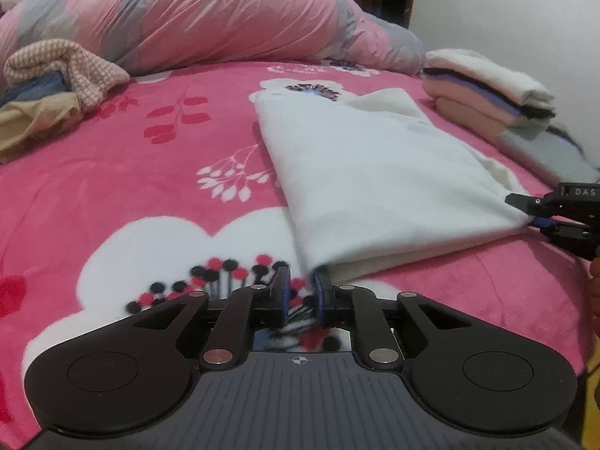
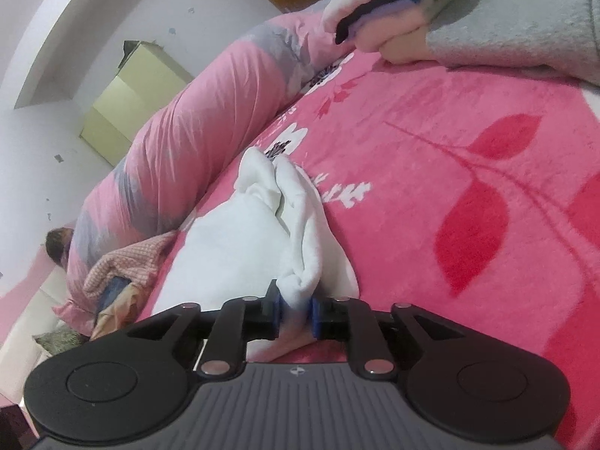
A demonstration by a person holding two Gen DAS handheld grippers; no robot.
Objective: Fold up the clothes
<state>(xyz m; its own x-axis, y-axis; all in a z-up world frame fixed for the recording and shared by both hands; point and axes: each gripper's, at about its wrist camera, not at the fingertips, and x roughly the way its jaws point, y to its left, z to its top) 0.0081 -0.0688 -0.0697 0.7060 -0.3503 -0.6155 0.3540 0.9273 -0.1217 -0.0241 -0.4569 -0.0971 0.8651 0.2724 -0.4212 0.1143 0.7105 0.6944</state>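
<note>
- A white garment (image 1: 375, 172), folded into a long panel, lies on the pink flowered blanket (image 1: 150, 187) of a bed, its length running away from the left wrist camera toward a rolled pink-and-grey quilt (image 1: 210, 18).
- The left gripper (image 1: 302, 292) sits at the garment's near left corner. Its jaws stand a little apart; the corner's edge meets the right-hand blue pad (image 1: 319, 292), but whether the cloth is truly pinched I cannot tell, as the tips are blurred.
- The right gripper (image 2: 294, 309) has a bunched wad of the same white garment (image 2: 262, 232) between its blue pads, which press on it from both sides. In the left wrist view this gripper (image 1: 540, 212) holds the near right corner, low over the blanket.
- The garment's near edge runs between the two grippers, folded layers showing beneath it.
- A stack of folded clothes (image 1: 487, 90) sits near the garment's far right edge, with a grey piece (image 1: 543, 150) just beside that edge.
- A loose heap of unfolded clothes (image 1: 56, 90) lies well apart at the far left, against the quilt.
- Between heap and garment the blanket is open; the near right part (image 2: 468, 187) of it is also bare.
</note>
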